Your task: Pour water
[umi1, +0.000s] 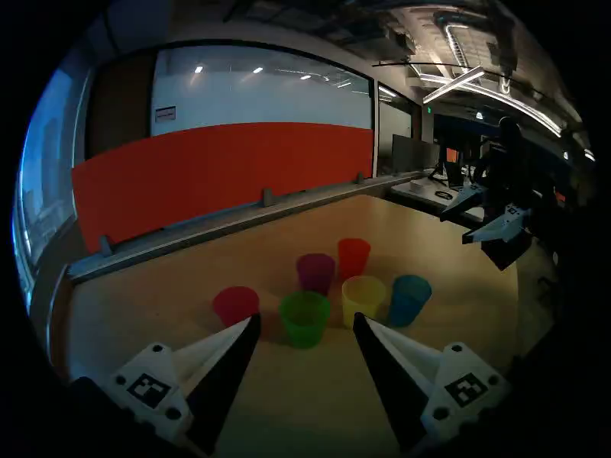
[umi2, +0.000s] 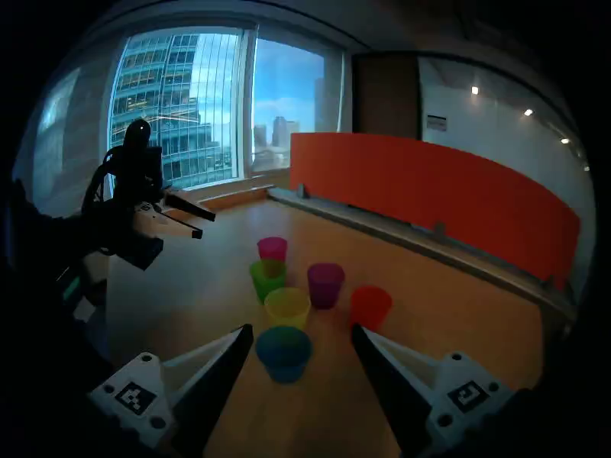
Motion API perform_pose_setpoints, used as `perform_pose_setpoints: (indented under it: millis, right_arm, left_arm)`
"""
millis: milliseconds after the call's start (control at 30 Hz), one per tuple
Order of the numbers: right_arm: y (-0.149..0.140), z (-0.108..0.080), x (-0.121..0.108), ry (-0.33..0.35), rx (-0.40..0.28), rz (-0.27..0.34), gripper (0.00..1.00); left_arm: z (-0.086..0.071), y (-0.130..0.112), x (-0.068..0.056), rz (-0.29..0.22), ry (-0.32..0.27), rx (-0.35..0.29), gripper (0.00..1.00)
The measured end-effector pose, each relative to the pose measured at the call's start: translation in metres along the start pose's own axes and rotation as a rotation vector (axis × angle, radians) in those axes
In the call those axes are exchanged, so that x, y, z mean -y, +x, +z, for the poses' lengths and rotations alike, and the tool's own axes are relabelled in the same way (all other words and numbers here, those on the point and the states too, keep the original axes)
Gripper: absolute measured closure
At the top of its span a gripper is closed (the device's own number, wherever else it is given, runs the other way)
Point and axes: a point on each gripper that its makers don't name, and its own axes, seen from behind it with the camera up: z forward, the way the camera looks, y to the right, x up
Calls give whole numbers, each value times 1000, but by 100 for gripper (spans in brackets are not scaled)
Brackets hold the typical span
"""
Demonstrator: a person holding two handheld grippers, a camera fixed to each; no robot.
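Left gripper and right gripper both hang spread. At twelve o'clock of each, six coloured plastic cups stand clustered, axes vertical, mouths up, on a pale wooden table; orange partition wall behind.

We see six cups packed in one tight cluster in the middle of the counter: the pink cup, green cup, yellow cup and blue cup in the near row, the purple cup and red cup behind, with only narrow gaps between them. Bare counter lies open all around the cluster. Along the far edge a low rail and an orange partition wall it off. Our left tongs, spread wide, sit just short of the near row. The right tongs hang high off to the side, well apart from the cups.
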Motion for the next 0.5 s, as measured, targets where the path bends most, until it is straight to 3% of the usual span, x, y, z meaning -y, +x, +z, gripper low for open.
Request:
perform_pose_setpoints:
  millis: [500]
  right_arm:
    - [-28, 23, 9, 27, 52, 2, 0]
  left_arm:
    - [15, -23, -1, -14, -12, 29, 11]
